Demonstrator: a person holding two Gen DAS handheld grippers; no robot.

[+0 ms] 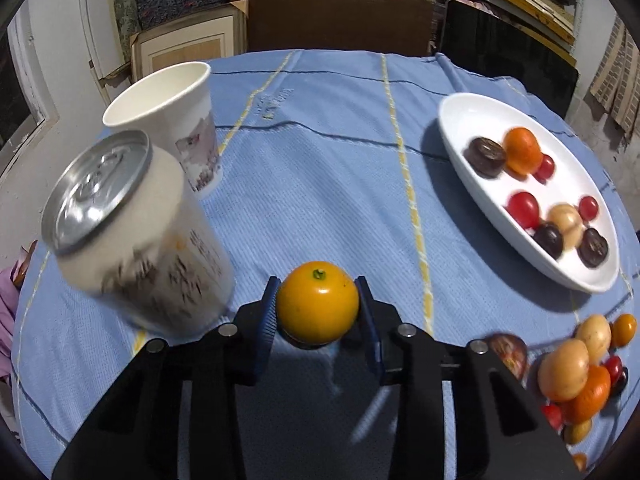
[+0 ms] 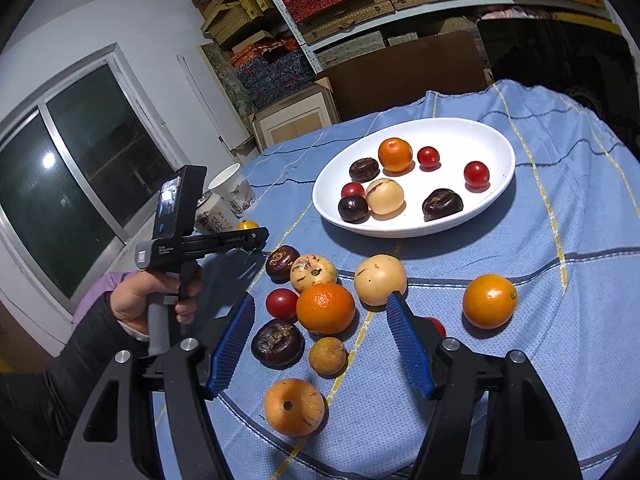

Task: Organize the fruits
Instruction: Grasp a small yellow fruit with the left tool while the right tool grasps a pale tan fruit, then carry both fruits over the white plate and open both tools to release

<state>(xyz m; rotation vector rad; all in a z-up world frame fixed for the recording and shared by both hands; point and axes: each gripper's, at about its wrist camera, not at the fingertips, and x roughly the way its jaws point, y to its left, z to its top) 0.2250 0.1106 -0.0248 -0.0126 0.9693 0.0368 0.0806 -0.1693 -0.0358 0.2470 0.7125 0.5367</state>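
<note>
Left gripper (image 1: 318, 308) is clamped on a yellow-orange fruit (image 1: 318, 306) just beside the can (image 1: 132, 240); a swing toward the white plate (image 1: 456, 120) could knock the can over. Right gripper (image 2: 320, 344), jaws apart, hangs over the loose fruit pile (image 2: 326, 308) in front of the plate, and closing carelessly may push round fruits off the counter (image 2: 560, 360).

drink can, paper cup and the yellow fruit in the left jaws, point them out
drink can (image 1: 132, 240), left wrist view, on its side wall.
paper cup (image 1: 192, 128), left wrist view, on its outer wall.
yellow fruit (image 1: 318, 308), left wrist view, on its front skin.
</note>
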